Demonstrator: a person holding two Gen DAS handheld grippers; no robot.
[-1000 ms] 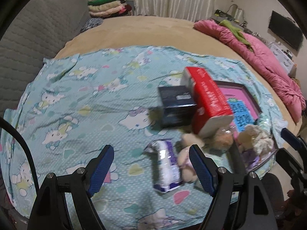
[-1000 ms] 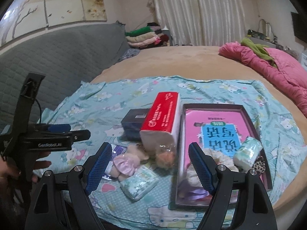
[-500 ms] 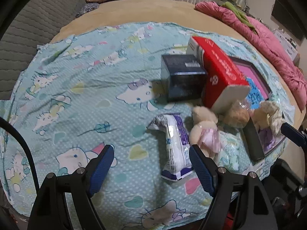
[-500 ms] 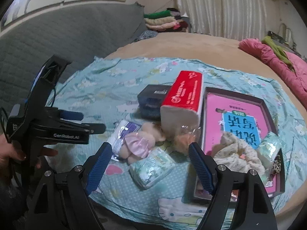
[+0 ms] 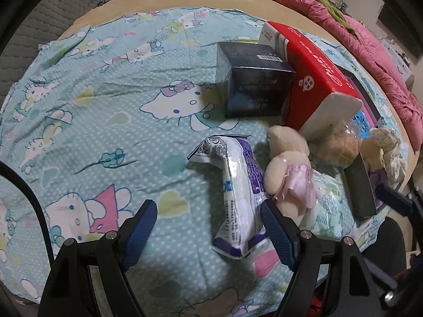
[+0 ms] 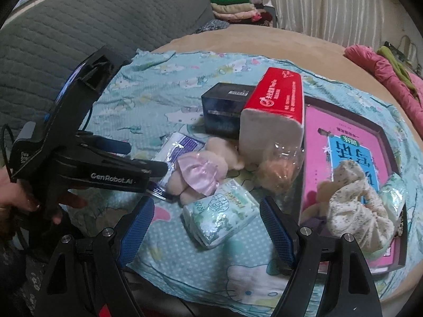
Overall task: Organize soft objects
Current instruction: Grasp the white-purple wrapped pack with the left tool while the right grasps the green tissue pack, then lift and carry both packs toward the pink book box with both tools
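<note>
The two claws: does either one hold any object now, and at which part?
Nothing is held. The left claw stands open above the purple-white packet, and the right claw stands open above the green tissue pack.

My pads are blue on black arms. Sheet: teal, white dots, cat print. Red-and-white tissue pack, dark navy box, purple-white packet, pink-skirted beige plush, pink book.

Tray: near edge partly hidden behind the right gripper's arm; floor mostly covered by pink book;
Purple-white packet: lower part hidden behind left gripper;
Dark box: print too blurred to read
</note>
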